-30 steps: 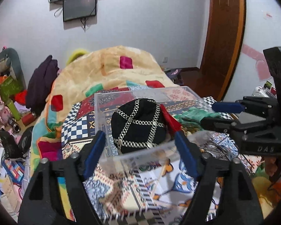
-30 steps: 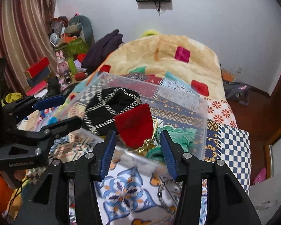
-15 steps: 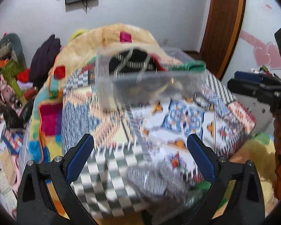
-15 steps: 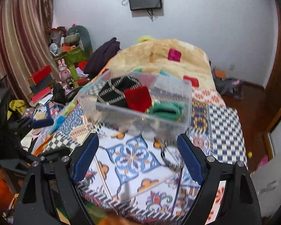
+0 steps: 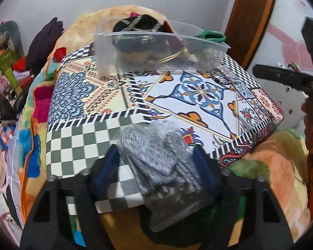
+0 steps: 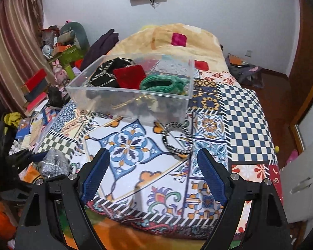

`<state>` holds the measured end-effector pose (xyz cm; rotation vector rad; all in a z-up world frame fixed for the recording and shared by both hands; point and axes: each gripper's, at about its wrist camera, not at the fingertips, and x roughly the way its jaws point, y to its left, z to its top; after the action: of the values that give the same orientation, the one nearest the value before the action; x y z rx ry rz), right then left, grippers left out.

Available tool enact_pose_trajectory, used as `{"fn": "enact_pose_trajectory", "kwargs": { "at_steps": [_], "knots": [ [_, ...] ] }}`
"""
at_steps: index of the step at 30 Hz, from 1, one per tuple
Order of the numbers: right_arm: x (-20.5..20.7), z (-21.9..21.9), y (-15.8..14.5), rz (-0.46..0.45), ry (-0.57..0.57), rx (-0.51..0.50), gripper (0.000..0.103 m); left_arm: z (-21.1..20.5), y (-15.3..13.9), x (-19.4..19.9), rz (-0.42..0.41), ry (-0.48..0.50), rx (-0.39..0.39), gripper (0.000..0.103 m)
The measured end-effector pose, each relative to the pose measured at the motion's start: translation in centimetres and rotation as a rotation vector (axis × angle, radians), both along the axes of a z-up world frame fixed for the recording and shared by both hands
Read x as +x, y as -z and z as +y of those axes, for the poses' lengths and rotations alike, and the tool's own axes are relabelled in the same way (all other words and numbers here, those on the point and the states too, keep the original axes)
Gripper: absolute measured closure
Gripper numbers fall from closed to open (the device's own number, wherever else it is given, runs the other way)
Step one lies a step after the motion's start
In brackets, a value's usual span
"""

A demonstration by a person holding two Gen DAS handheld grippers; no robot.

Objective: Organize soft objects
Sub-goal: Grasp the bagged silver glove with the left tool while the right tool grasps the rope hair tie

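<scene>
We are squeezing the gray socks [image 5: 156, 158] between our left gripper [image 5: 156, 162] fingers; right gripper [image 6: 152, 175] is hanging open, box [image 6: 106, 95] far ahead, so lift gently

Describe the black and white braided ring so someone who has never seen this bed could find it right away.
Start at the patterned board lying on the bed, then find the clear plastic bin on its far side. The braided ring lies flat on the board just in front of the bin's right corner. It is the only loose item outside the bin, apart from the bagged grey bundle.
</scene>
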<state>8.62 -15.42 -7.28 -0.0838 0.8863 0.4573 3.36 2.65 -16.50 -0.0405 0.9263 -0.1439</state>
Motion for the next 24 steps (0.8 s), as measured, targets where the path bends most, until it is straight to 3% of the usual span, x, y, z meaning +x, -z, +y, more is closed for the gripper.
{"fn": "enact_pose_trajectory", "kwargs": {
  "at_steps": [2,5,15,20,24],
  "knots": [
    [0.7,-0.3,0.3,0.007,0.007,-0.004,0.019,-0.3,-0.1,0.2,-0.003,0.018,0.013,0.061],
    [2.0,-0.6,1.2,0.031,0.019,-0.025,0.019,-0.4,-0.2,1.2,-0.002,0.03,-0.001,0.069],
    [6.5,-1.2,4.7,0.149,0.052,-0.017,0.022,0.9,-1.6,5.7,-0.061,-0.031,-0.051,0.07],
    [7.7,-1.1,5.4,0.168,0.058,-0.04,0.052,1.8,-2.3,7.5,-0.087,-0.066,-0.096,0.07],
    [7.9,-0.4,5.6,0.131,0.051,-0.094,0.059,2.0,-2.8,8.3,-0.105,-0.074,-0.095,0.07]
  ]
}}
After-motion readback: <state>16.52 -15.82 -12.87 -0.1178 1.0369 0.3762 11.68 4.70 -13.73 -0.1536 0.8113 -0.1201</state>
